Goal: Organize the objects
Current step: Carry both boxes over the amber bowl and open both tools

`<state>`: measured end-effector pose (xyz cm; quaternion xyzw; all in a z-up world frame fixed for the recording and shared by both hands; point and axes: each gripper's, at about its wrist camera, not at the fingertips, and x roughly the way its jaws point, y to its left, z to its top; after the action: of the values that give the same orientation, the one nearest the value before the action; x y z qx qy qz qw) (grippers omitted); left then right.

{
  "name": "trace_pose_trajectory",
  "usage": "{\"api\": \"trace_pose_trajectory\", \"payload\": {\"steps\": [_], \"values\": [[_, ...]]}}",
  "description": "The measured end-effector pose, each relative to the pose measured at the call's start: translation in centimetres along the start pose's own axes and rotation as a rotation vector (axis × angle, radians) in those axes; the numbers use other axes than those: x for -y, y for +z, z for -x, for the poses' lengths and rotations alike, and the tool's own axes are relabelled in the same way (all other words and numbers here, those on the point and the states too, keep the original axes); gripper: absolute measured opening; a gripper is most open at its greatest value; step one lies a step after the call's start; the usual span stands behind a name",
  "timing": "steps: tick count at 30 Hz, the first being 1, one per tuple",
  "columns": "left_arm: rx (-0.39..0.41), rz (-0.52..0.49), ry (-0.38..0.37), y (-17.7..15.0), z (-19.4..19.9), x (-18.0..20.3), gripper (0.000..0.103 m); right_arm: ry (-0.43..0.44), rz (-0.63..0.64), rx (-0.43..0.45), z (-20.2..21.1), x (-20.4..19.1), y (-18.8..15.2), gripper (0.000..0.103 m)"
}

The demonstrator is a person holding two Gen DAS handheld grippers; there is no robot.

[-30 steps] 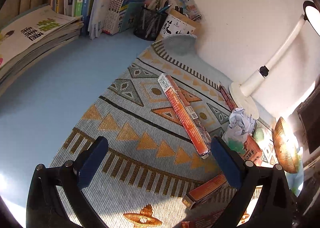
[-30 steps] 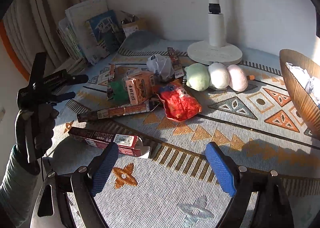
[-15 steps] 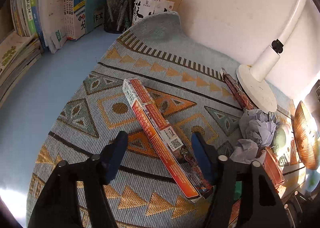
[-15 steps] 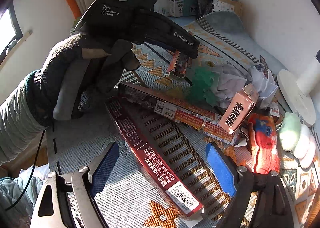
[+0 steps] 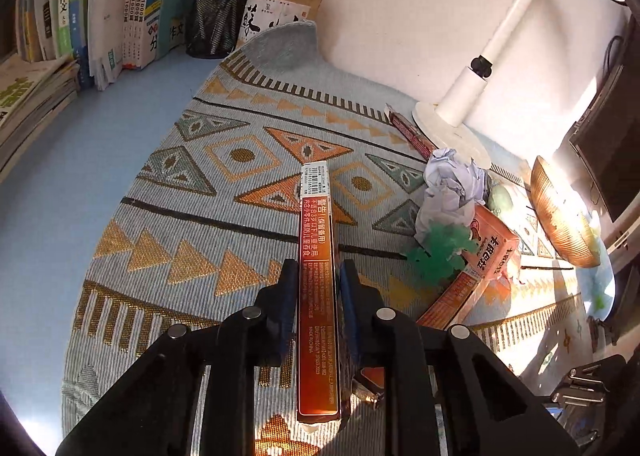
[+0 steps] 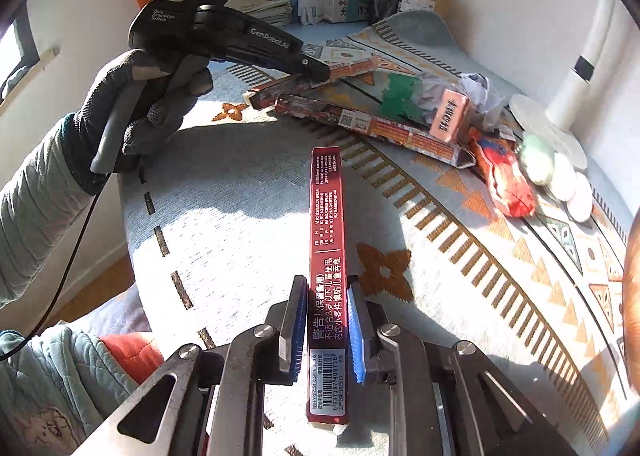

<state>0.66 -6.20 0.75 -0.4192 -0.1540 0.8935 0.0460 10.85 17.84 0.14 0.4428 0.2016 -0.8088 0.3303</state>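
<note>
My left gripper is shut on a long orange-red box, which sticks out forward between the jaws above the patterned mat. My right gripper is shut on a long dark red box, held lengthwise above the mat. The left gripper also shows in the right wrist view, gripping its box over the pile. Another long box lies in the pile.
A pile holds crumpled paper, a green scrap, a pink carton and a red packet. A white lamp base, wooden bowl, pen holder and books stand around the mat.
Both grippers have closed, each on a long box, and lifted them off the mat. The left box now lies straight between the jaws.
</note>
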Motion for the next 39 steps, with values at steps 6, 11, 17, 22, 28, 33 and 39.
{"api": "trace_pose_trajectory", "payload": {"steps": [6,11,17,22,28,33,39], "values": [[0.016,-0.001,0.029,-0.2,-0.3,-0.2,0.019,-0.107,-0.237,0.022,3.2,3.6,-4.6,0.017],[-0.004,-0.072,0.052,-0.5,-0.8,1.1,0.038,-0.111,-0.293,0.043,3.3,4.5,-4.4,0.027],[-0.002,-0.176,0.167,-1.0,-1.2,2.8,0.039,-0.149,-0.284,0.085,2.1,3.1,-3.6,0.041],[0.009,-0.156,0.174,-0.8,-1.1,2.4,0.014,-0.176,-0.301,0.132,2.4,2.2,-4.2,0.021],[0.073,-0.179,0.181,-1.1,0.2,3.1,0.014,-0.106,-0.326,0.168,3.3,1.2,-4.7,0.017],[0.119,-0.157,0.124,-1.7,3.0,4.1,0.014,-0.077,-0.399,0.222,5.5,3.0,-5.5,0.017],[0.16,-0.196,0.013,-1.1,6.0,8.6,0.014,-0.12,-0.499,0.316,9.8,6.5,-6.9,0.017]]}}
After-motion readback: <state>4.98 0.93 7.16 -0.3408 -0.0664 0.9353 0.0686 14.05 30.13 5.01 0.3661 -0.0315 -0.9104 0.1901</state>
